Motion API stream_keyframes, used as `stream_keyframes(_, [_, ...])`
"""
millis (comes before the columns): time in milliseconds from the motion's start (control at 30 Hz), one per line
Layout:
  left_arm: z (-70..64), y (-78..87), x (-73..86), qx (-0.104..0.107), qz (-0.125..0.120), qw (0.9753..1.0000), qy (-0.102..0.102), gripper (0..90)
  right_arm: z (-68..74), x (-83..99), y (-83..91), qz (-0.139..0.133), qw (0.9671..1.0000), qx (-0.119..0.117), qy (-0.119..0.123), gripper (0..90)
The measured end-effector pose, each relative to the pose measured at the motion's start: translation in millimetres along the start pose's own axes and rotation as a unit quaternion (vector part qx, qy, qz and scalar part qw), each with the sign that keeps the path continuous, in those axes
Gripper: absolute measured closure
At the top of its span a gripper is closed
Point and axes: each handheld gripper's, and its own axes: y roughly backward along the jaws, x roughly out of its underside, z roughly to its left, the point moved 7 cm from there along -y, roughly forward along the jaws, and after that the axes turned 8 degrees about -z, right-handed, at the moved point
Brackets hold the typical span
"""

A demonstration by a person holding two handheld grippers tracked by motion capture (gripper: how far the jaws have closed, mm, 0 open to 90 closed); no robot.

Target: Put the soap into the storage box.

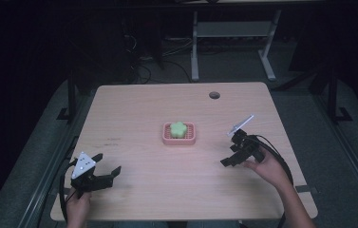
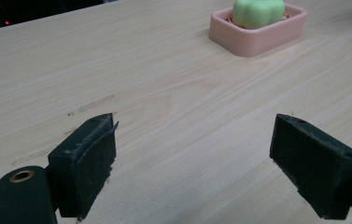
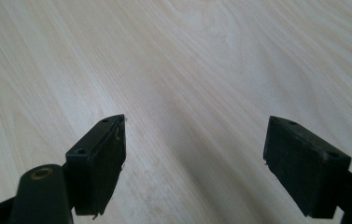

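A pink ridged dish sits at the middle of the wooden table, and a green flower-shaped block rests in it. My left gripper lies low near the front left corner, open and empty, pointing toward the dish. In the left gripper view the gripper has its jaws wide apart over bare wood, with the dish and green block far ahead. My right gripper is to the right of the dish, open and empty. The right gripper view shows this gripper over bare tabletop.
A round cable hole is at the table's back right. Desk legs and cables stand on the dark floor behind the table. Bare wood lies between each gripper and the dish.
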Motion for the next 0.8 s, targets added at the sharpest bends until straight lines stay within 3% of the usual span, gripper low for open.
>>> stream_keyframes(433, [-0.4,-0.4,1.1,0.001,0.002,1.0,0.0,14.2,7.5,23.4,5.9,-0.016,0.9999,0.0,-0.003,20.9])
stream_keyframes(800, [-1.4,-1.7,2.5,0.004,0.008,1.0,-0.002,14.2,14.2,49.7,7.4,-0.027,0.9995,0.0,-0.019,20.9])
